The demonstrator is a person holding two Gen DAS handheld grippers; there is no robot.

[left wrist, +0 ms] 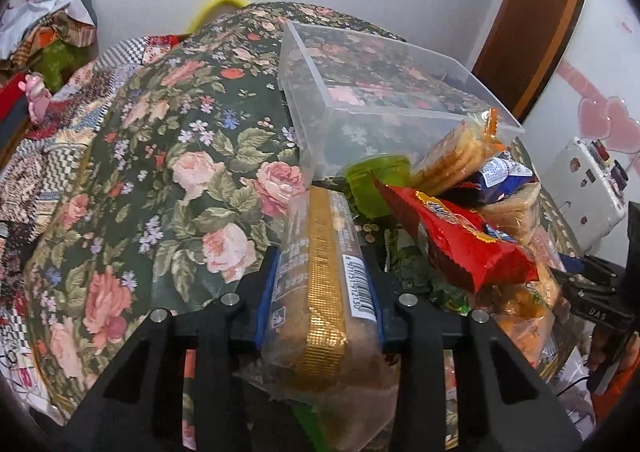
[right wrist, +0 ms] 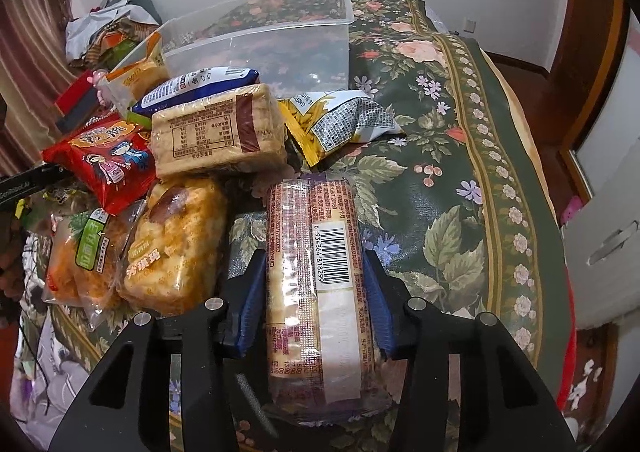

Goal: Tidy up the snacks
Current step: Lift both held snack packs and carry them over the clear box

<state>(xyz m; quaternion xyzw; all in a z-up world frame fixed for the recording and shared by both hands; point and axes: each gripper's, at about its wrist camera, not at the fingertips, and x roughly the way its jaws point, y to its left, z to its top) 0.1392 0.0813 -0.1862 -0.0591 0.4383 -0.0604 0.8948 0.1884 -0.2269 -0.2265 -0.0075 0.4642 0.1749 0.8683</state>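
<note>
Left gripper pinches gold-striped cake pack; right gripper pinches barcoded biscuit pack. Lift both level, carry over clear bin rim.

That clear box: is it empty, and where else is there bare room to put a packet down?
The clear box looks empty. Bare floral cloth lies left of it in the left view; more lies right of the yellow packet. The snack pile before the box is crowded.
</note>
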